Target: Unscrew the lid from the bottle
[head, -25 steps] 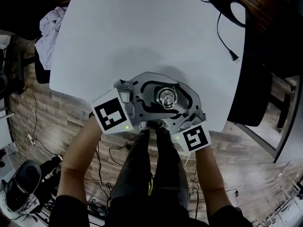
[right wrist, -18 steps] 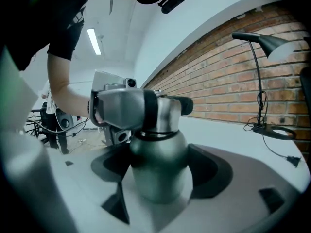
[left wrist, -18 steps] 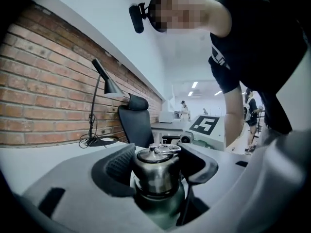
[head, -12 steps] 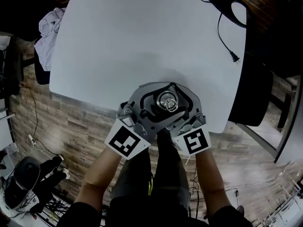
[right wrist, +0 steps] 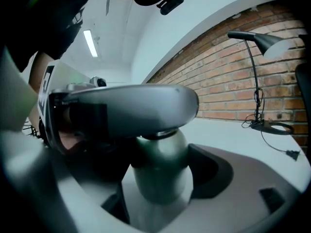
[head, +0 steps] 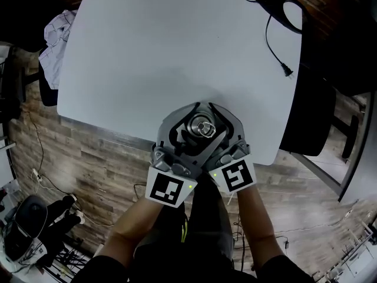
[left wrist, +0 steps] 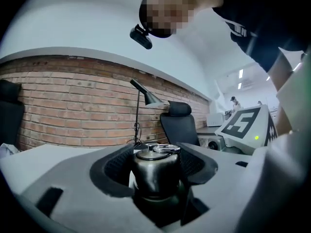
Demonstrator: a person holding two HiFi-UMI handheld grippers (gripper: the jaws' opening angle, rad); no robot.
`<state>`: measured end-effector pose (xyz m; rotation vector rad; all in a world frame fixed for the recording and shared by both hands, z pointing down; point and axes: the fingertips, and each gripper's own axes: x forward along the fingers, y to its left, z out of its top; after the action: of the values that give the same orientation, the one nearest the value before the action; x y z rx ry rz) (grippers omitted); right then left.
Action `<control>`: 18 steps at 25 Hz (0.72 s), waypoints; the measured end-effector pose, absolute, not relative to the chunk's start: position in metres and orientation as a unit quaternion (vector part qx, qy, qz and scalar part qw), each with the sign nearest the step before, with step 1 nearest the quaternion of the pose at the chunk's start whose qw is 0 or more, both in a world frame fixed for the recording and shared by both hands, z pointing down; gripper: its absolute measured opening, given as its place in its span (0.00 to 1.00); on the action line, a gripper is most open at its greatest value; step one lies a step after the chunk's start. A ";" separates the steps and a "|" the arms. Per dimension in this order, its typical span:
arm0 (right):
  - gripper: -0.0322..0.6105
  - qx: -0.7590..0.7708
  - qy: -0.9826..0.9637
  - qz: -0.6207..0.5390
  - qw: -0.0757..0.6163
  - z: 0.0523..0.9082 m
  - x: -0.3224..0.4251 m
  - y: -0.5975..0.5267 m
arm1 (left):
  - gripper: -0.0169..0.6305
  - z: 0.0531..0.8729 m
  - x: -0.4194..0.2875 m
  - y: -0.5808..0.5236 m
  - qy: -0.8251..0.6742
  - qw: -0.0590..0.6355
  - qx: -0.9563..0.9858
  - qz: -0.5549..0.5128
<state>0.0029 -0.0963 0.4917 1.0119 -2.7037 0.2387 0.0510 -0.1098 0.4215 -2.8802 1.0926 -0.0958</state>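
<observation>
A dark green metal bottle [right wrist: 160, 176] with a rounded steel lid [left wrist: 156, 168] stands at the near edge of the white table [head: 177, 40]. A small ring [left wrist: 165, 149] lies on top of the lid. My left gripper [left wrist: 155, 161] has the lid between its dark pads, which touch it on both sides while the jaws are closing slightly. My right gripper [right wrist: 163, 178] is lower down, shut on the bottle's body under the shoulder. In the head view both sets of jaws ring the lid [head: 202, 126], and the bottle's body is hidden beneath them.
A black desk lamp [head: 283, 5] lies at the table's far right corner, its cable and plug [head: 287, 71] trailing inward. A black office chair [head: 309, 117] stands to the right. A crumpled cloth [head: 56, 37] hangs at the table's left edge. Below is wood floor.
My left gripper has swung counter-clockwise around the lid, its marker cube going from the bottle's left to the near side beside the right cube. The right gripper and the bottle have stayed put.
</observation>
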 end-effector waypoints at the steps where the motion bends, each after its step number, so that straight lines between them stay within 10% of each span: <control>1: 0.60 0.347 -0.926 0.083 0.122 0.491 0.002 -0.096 | 0.45 0.421 0.050 -0.110 0.353 0.030 -0.935 -0.032; 18: 0.60 0.340 -0.929 0.065 0.133 0.489 0.005 -0.098 | 0.45 0.407 0.046 -0.117 0.333 0.023 -0.942 -0.019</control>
<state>0.0052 -0.0982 0.4890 0.9863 -2.6941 0.1877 0.0462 -0.1166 0.4072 -2.9171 1.0322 -0.0583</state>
